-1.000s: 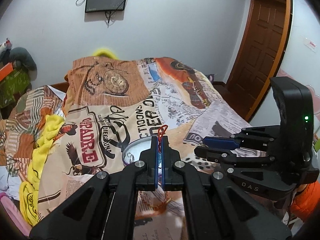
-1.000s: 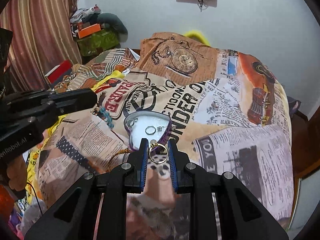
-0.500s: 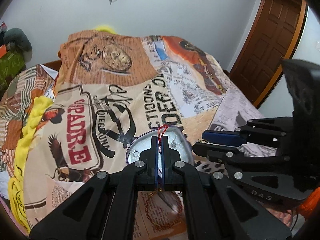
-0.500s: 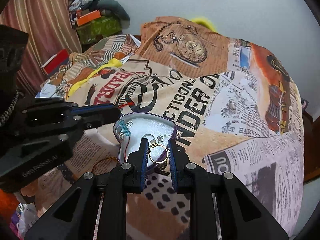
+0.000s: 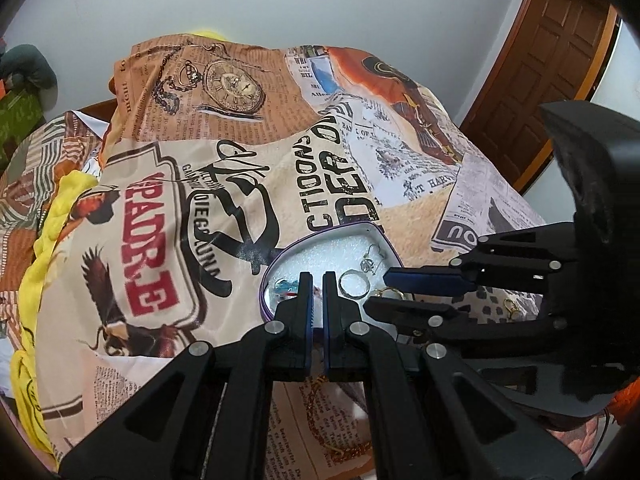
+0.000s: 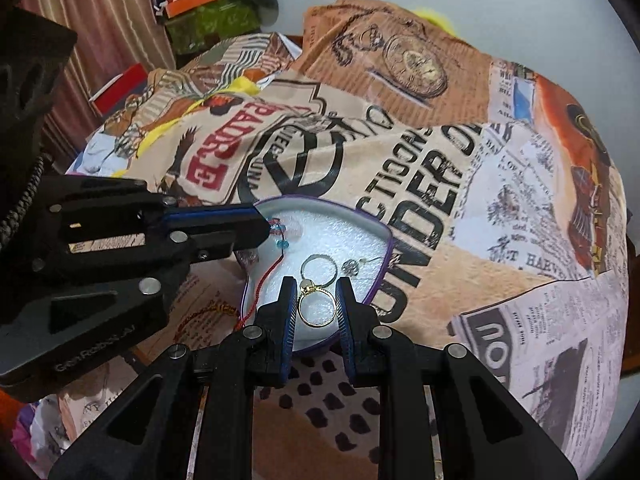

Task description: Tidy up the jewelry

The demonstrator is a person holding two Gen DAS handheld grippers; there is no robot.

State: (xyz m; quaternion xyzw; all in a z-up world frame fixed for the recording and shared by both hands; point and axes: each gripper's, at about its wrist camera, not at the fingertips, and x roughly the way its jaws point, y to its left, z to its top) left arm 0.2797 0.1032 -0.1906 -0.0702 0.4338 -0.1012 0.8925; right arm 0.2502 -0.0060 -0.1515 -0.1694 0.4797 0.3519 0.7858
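A heart-shaped purple-rimmed tray with white foam lies on the printed bedspread; it also shows in the left wrist view. It holds a silver ring, a small silver earring and blue beads. My right gripper is shut on a gold ring just over the tray's near part. My left gripper is slightly apart over the tray's left part, with a red string bracelet trailing from its tips across the tray rim. The silver ring lies right of the left fingers.
A gold chain lies on the bedspread below the left gripper. A small gold piece lies on the spotted patch at the right. Yellow cloth runs along the bed's left. Boxes and clutter stand by the curtain. A wooden door is at the right.
Both grippers have moved forward and down to the tray. The left jaws have parted a little and the red string now hangs into the tray. The right still holds the gold ring.
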